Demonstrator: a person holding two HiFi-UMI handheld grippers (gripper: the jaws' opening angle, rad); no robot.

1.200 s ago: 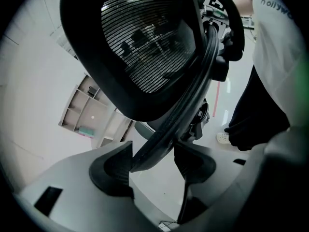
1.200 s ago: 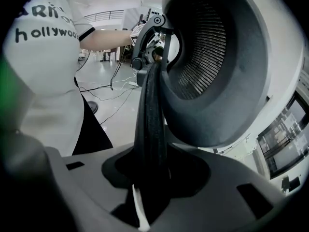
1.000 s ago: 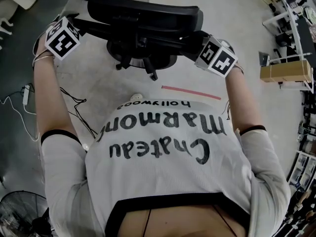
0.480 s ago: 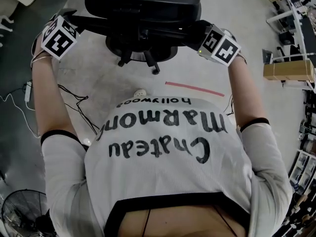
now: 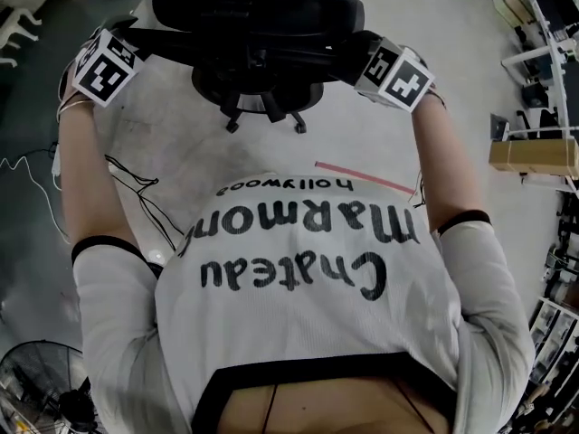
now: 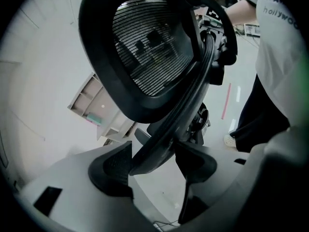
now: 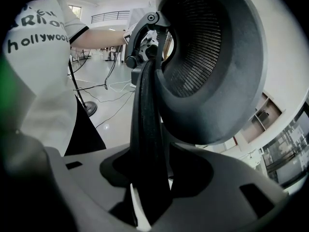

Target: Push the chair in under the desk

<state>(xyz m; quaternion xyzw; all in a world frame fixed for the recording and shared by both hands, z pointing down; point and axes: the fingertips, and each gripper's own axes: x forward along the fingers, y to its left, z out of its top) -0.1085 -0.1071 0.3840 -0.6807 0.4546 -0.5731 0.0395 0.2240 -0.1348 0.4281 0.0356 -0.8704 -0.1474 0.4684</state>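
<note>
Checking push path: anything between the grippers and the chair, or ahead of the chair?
Nothing at the grippers. The back frame of the chair sits between the jaws of the left gripper and the right gripper, whose jaws have just been opening. Ahead of the chair the head view cuts off and no desk shows, so that stretch cannot be judged.

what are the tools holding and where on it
The chair, by the side edges of its backrest: left tool and right tool each grip one. The right jaws have just been opening.
</note>
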